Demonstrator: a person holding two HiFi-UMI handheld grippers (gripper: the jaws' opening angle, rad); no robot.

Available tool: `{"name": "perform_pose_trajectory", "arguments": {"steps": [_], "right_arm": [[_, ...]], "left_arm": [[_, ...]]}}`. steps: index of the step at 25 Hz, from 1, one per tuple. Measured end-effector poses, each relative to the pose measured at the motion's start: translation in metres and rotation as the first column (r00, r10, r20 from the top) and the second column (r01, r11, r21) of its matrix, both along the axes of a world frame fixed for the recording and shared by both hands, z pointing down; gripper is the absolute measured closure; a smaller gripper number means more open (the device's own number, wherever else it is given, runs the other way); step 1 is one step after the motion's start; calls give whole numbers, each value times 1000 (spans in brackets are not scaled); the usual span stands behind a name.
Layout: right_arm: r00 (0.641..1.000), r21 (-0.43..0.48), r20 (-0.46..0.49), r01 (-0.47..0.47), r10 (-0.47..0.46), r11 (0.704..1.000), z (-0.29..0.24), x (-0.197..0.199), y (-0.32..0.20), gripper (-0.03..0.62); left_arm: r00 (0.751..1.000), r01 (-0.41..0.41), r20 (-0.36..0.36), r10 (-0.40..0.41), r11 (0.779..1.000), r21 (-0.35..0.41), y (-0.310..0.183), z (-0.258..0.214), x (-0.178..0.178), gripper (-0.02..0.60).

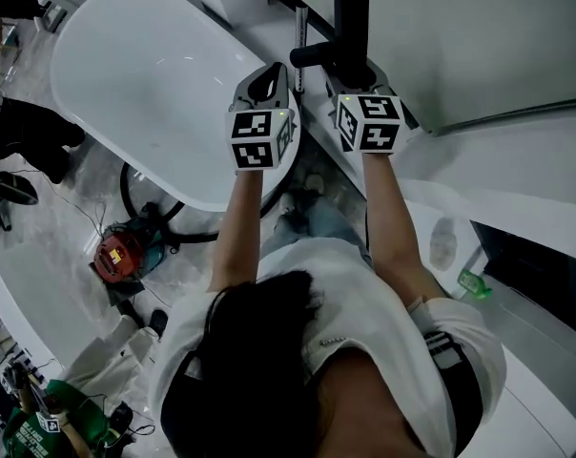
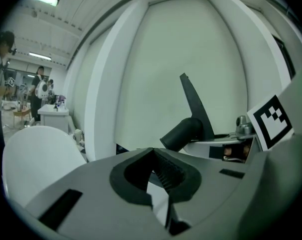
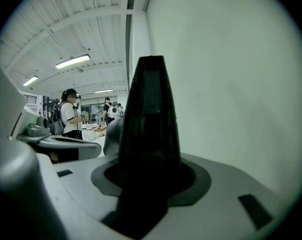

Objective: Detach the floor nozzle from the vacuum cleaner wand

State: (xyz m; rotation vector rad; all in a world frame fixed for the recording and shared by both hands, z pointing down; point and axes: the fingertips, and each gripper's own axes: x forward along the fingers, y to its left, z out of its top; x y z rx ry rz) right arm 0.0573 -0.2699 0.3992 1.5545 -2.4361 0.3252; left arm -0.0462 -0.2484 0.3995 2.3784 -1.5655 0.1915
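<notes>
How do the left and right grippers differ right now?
The left gripper has its jaws shut together with nothing between them; the right gripper has its jaws apart, clamped on the black vacuum nozzle. The left gripper reaches over the white oval tabletop; the right gripper sits beside the wall. Both carry marker cubes and sit side by side.
</notes>
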Motion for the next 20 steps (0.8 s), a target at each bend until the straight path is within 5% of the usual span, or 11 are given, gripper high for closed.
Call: {"name": "perform_pose_trajectory", "arguments": {"steps": [10, 20], "right_arm": [[999, 17, -37, -21, 22, 1000, -2, -18, 34, 388], [996, 22, -73, -43, 44, 999, 4, -20, 47, 388]], "left_arm": [[999, 6, -41, -6, 1000, 1, 31, -11, -11, 578], [1000, -16, -7, 16, 1000, -8, 43, -2, -7, 578]]}}
